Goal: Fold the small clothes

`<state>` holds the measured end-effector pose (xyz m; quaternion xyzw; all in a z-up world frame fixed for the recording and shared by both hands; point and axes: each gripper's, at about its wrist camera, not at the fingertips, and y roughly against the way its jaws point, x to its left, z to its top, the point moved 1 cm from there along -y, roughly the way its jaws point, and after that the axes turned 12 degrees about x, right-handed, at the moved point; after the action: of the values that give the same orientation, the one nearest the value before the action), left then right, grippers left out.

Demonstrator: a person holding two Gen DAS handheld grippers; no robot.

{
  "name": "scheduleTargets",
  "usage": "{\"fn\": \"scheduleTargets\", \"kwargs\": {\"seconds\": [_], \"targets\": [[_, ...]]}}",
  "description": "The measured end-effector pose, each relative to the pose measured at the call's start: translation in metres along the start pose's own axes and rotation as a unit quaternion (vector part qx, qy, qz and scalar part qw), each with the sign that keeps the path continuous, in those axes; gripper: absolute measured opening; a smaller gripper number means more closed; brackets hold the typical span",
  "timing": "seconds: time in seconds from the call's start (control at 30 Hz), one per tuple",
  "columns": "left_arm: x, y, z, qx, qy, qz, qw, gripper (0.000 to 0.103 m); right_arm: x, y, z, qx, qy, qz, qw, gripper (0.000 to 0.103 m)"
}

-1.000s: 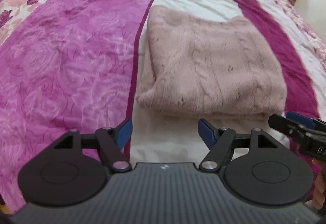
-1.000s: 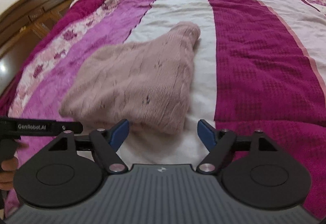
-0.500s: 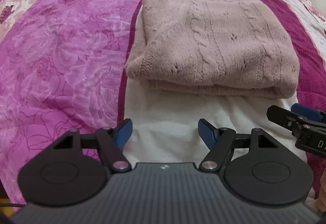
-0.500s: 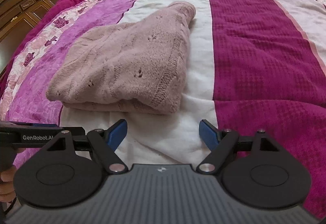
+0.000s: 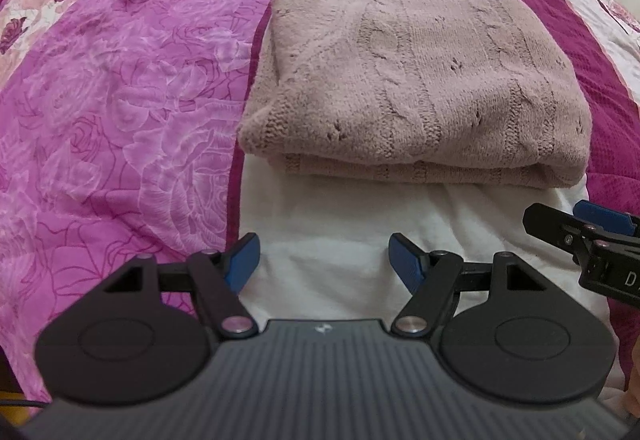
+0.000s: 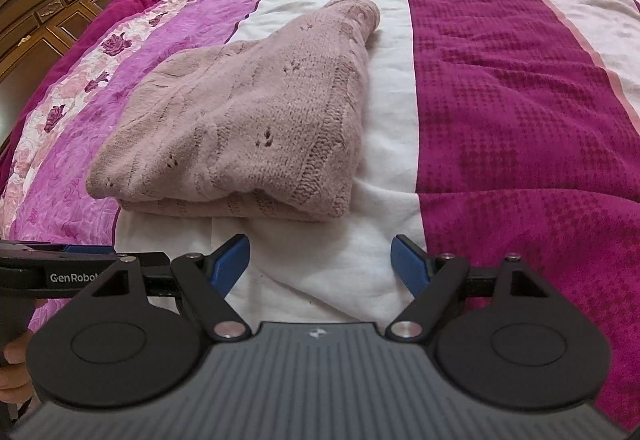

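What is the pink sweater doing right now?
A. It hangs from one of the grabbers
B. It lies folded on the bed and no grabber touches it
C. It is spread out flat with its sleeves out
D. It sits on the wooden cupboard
B: the pink sweater lies in folded layers on the bedspread, and the left gripper and right gripper are both open and short of it.

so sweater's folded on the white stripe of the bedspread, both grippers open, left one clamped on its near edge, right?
Not quite. The left gripper isn't clamped on anything: the left wrist view shows its jaws open over bare bedspread, short of the sweater. The rest holds: the sweater lies folded on the white stripe, and the right gripper is open too.
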<state>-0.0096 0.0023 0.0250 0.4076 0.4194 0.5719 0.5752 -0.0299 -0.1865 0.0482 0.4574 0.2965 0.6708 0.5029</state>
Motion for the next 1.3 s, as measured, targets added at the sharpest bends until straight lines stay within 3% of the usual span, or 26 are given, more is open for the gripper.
{"fn": "scheduleTargets", "kwargs": {"seconds": [1.3], "targets": [[0.0008, -0.0011, -0.0001, 0.005, 0.002, 0.003, 1.0, 0.073, -0.0015, -0.0017, -0.0018, 0.001, -0.007, 0.004, 1.0, 0.083]]}}
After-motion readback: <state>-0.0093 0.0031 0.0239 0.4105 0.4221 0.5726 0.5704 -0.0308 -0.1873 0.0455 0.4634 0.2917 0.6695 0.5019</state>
